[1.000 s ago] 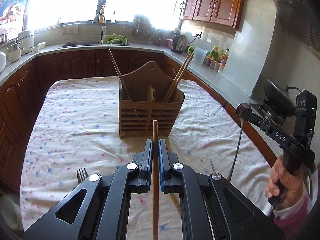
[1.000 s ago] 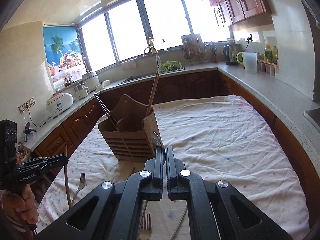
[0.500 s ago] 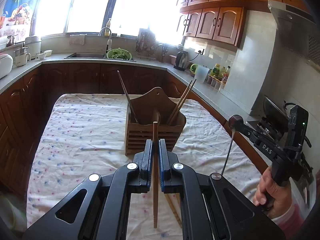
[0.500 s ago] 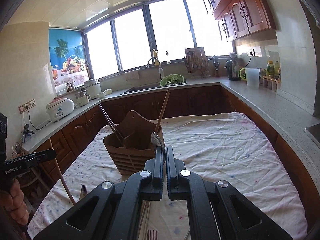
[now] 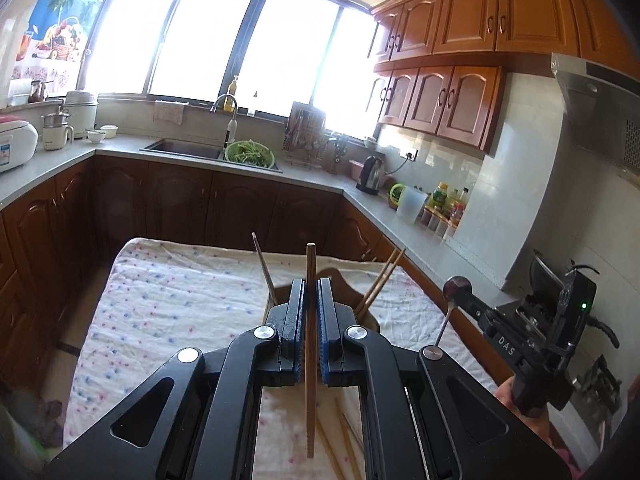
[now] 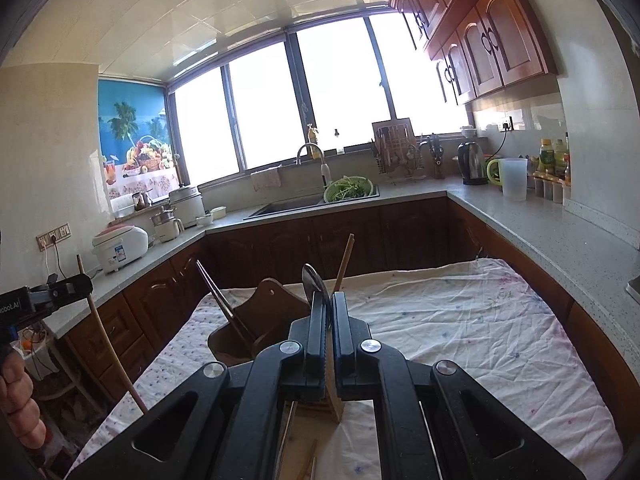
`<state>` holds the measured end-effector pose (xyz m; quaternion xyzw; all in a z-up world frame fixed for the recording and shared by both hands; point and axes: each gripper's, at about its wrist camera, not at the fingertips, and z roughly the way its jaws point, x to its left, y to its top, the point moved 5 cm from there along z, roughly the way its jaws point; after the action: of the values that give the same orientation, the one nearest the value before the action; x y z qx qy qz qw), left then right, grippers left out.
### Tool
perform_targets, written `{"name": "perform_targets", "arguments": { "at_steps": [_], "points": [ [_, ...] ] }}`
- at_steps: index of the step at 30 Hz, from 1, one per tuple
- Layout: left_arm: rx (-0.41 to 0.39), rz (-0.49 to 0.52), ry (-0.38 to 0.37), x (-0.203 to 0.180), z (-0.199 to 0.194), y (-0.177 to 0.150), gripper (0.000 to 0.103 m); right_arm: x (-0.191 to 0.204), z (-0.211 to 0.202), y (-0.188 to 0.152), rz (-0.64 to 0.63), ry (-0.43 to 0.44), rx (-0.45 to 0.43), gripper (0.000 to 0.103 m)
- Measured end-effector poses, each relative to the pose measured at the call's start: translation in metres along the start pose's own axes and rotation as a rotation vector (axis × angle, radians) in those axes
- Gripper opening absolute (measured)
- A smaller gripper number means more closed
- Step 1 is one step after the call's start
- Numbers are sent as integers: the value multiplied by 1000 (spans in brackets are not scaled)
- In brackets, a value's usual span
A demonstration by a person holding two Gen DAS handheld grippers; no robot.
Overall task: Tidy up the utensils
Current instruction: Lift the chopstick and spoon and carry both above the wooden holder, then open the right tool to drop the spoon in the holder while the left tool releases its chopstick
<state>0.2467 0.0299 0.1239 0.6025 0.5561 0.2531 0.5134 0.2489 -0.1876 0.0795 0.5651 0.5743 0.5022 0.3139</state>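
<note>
The left gripper (image 5: 310, 320) is pressed together on a single wooden chopstick (image 5: 310, 360), which stands upright between the two blue-lined fingers (image 5: 326, 328); its top end rises above the fingertips and its lower end hangs below them, clear of the cloth. The right gripper (image 6: 328, 332) is pinched shut on a metal spoon (image 6: 314, 280), the bowl of which sticks up just above the fingertips while the thin handle runs down between them. From the left-side view the spoon shows as a dark round bowl with its handle hanging below the other tool. The wooden utensil holder (image 6: 256, 320) stands on the table directly beyond and below both grippers, largely hidden behind the fingers in the left-side view. A dark chopstick (image 6: 224, 304) leans out of its left part and a light pair of chopsticks (image 5: 380, 280) leans out of its right part. The table is covered with a white cloth (image 6: 460, 320) dotted with small coloured specks. More loose chopsticks (image 5: 344, 436) lie on the cloth beneath the left gripper, near the lower tip of the held one but apart from it. Both grippers are raised above the holder; neither held item touches it. Beyond the table runs a grey countertop (image 6: 540, 224) with a sink, and a green bowl of leaves (image 6: 350, 188) sits beside the tap.
</note>
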Motion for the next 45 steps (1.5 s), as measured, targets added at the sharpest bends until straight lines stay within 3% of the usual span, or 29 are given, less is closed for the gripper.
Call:
{"name": "perform_targets", "arguments": {
  "at_steps": [8,15,22,31,37,45],
  "points": [
    [-136,-36,37,11,16,55,5,5,28,39,-12,-26,-97,3],
    [-201,-35,95,21,52,73,5,10,60,53,-64,-59,-144,3],
    [-203,-56,127,38,91,53,5,14,90,36,-117,-94,-150,3],
    [-134,-35,128,38,117,7,5,19,101,-10,-153,-86,-113,3],
    [-97,0,116,33,117,-15,5,12,99,-30,-139,-79,-50,3],
    [-80,48,103,29,111,-16,6,5,98,-40,-132,-63,25,3]
  ]
}}
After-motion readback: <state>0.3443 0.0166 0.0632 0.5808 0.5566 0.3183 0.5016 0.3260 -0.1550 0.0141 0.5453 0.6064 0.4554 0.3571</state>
